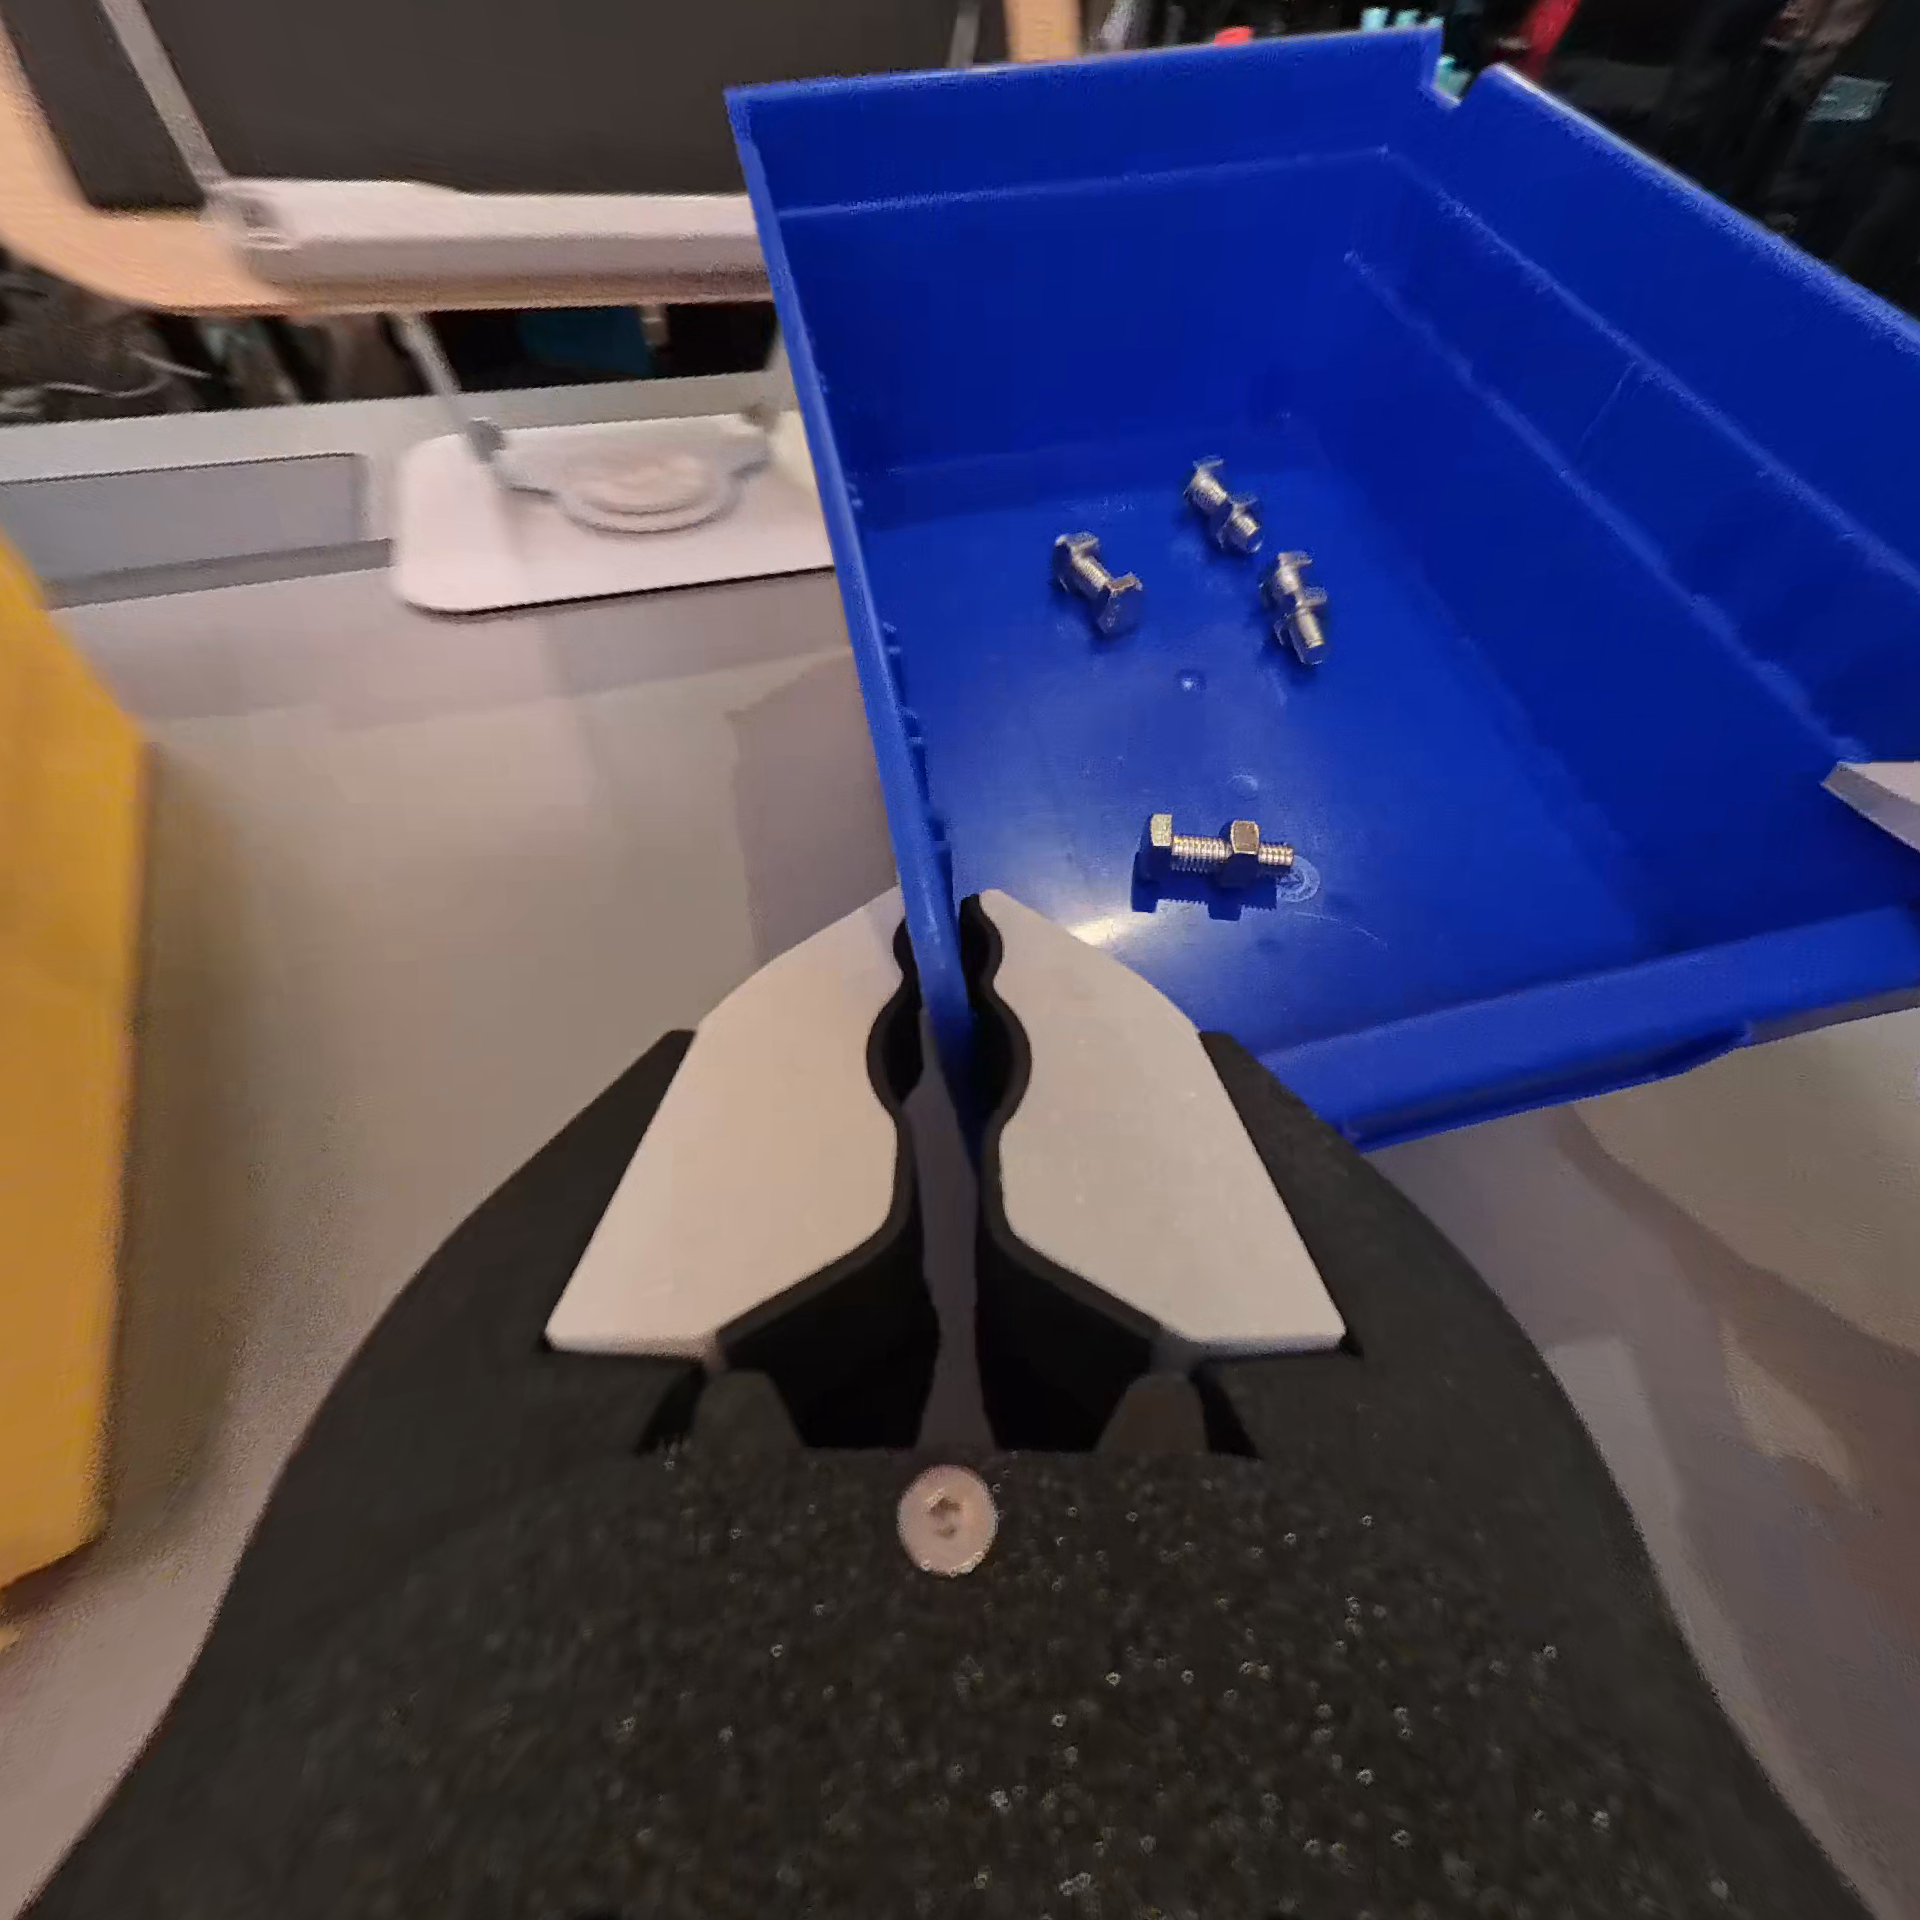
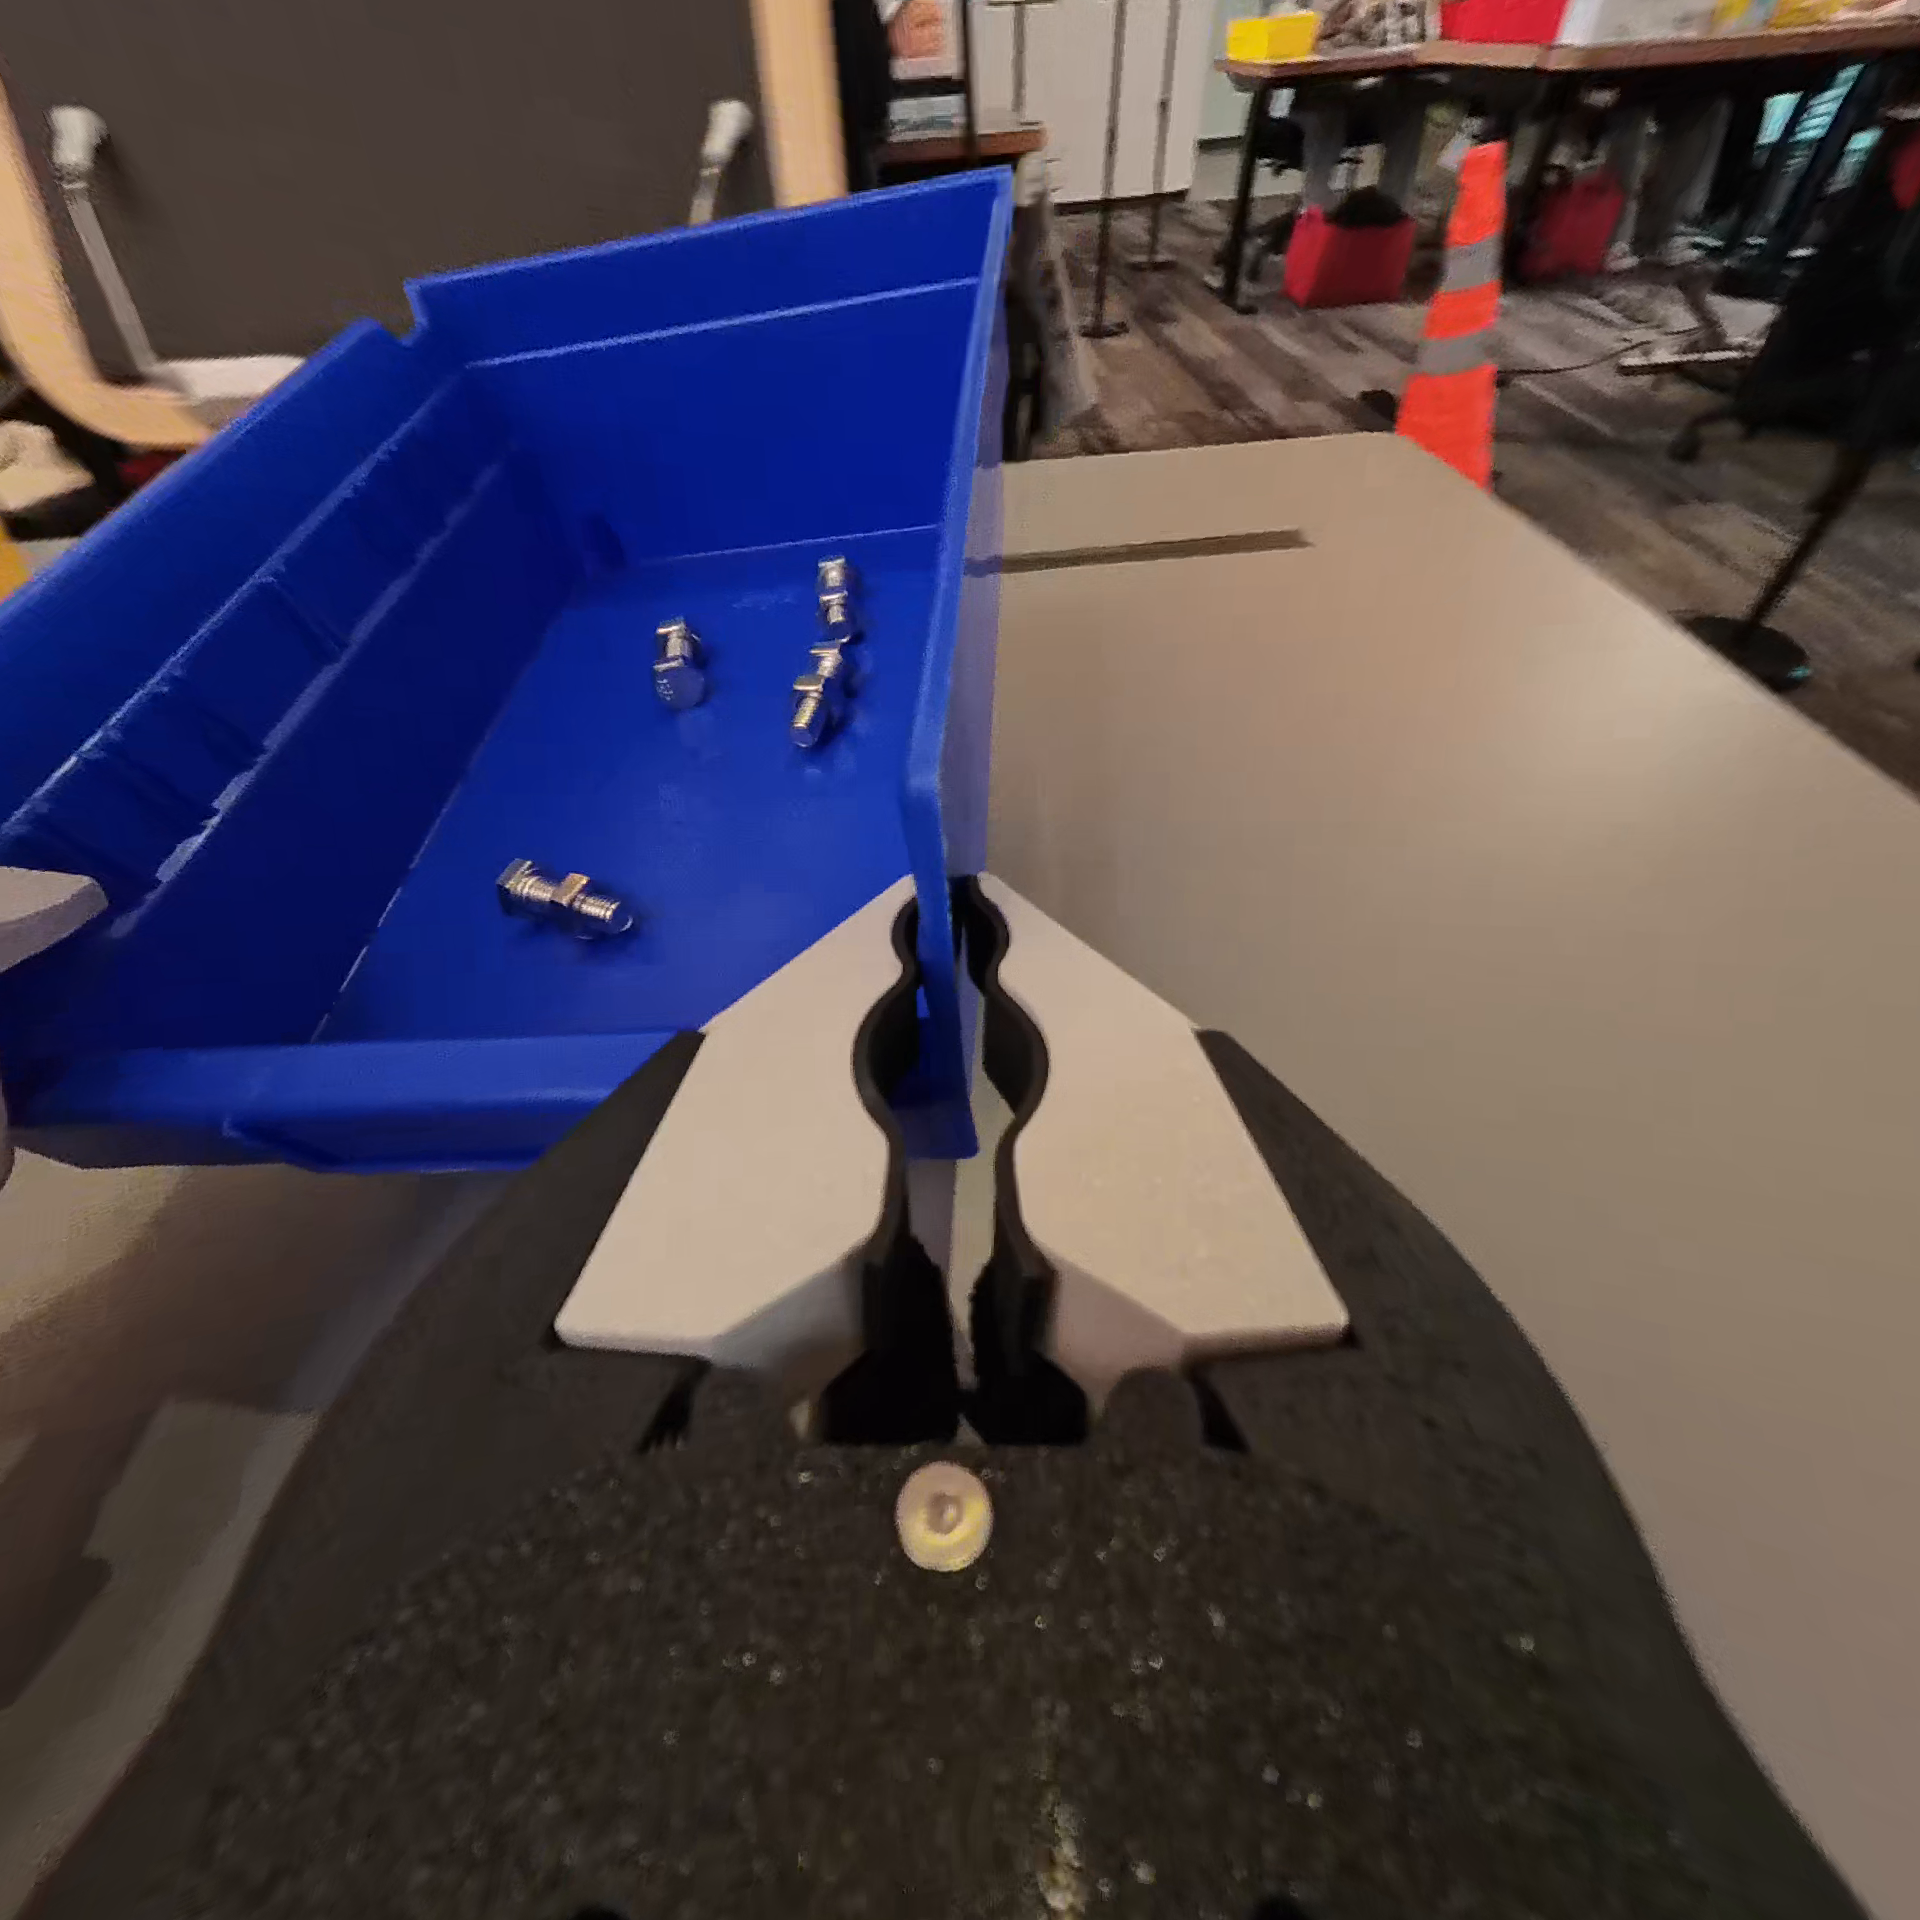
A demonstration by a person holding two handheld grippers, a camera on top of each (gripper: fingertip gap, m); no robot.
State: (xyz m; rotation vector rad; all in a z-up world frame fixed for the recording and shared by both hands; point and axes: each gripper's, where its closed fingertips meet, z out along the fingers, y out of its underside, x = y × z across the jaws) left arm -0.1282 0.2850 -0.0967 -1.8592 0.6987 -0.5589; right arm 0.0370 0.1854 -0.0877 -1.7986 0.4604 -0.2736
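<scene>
While both my grippers grip it, the blue bin (image 1: 1403, 343) hangs tilted above the grey bench (image 2: 1403, 831). Left gripper (image 1: 940, 935): fingers pinching the bin's left side wall near its front corner. Right gripper (image 2: 948, 894): fingers pinching the opposite side wall, likewise near the front. Four silver bolts with nuts lie loose on the bin floor: three clustered toward the back (image 1: 1099, 580) (image 1: 1223, 503) (image 1: 1295, 605), one alone nearer the front (image 1: 1218, 854). Left view: white stand base (image 1: 613, 520) on the bench behind the bin, something yellow (image 1: 52, 1039) at the left edge, blurred. Right view: orange traffic cone (image 2: 1460, 312) on the floor beyond the bench
</scene>
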